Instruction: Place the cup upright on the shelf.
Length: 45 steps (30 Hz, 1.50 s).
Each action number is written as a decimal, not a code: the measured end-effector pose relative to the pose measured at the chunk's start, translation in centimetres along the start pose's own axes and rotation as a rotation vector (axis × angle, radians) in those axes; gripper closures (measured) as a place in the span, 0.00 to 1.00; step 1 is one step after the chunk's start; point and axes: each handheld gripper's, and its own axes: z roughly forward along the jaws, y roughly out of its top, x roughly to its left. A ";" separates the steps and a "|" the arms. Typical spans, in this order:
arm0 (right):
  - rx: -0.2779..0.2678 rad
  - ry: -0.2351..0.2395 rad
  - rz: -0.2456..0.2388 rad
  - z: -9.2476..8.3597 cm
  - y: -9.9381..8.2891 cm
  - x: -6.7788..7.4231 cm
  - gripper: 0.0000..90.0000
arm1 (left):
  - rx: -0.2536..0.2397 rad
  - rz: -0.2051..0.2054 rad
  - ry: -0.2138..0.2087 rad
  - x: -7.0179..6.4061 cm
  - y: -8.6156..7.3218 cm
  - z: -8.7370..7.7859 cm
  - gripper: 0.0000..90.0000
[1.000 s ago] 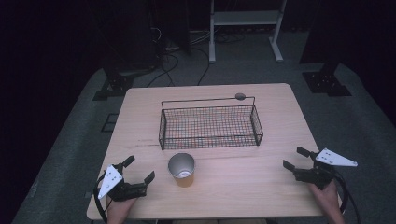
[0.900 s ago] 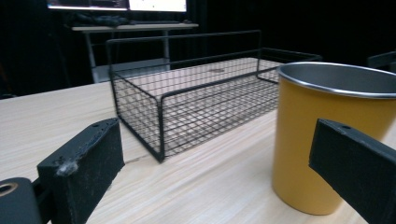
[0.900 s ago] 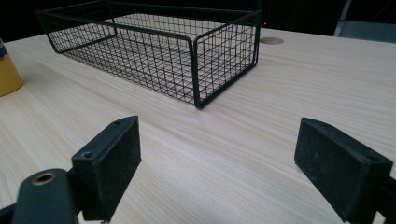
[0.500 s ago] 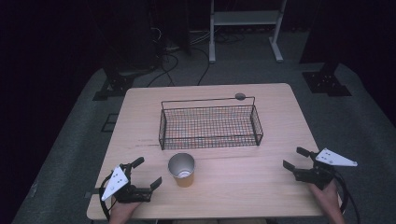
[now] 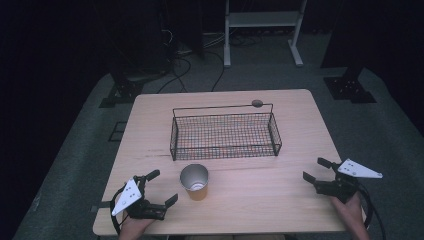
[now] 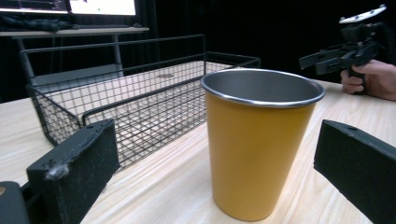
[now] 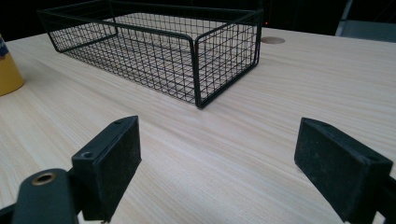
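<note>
An orange cup (image 5: 195, 182) with a steel inside stands upright near the table's front, just before the black wire basket (image 5: 222, 145). My left gripper (image 5: 162, 186) rests at the front left and points at the cup. Its jaws have just been opening and now stand wide. In the left gripper view the cup (image 6: 257, 149) rises close ahead of the left gripper (image 6: 219, 154), untouched by either pad, with the basket (image 6: 140, 112) behind it. My right gripper (image 5: 313, 169) is open at the front right. In the right gripper view the right gripper (image 7: 226, 163) spans bare table.
A round cable hole (image 5: 257, 103) sits in the table behind the basket. The right gripper view has the basket's near corner (image 7: 196, 70) ahead and the cup (image 7: 7, 65) at far left. Beyond the table stand a white frame (image 5: 260, 20) and floor cables.
My left gripper has shifted slightly right toward the cup and its jaws have spread wider. The right gripper, cup and basket have not moved.
</note>
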 end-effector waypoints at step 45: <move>0.001 0.010 0.006 0.0 0.0 0.0 0.15 | 0.102 0.030 -0.085 -1.9 0.4 6.1 0.00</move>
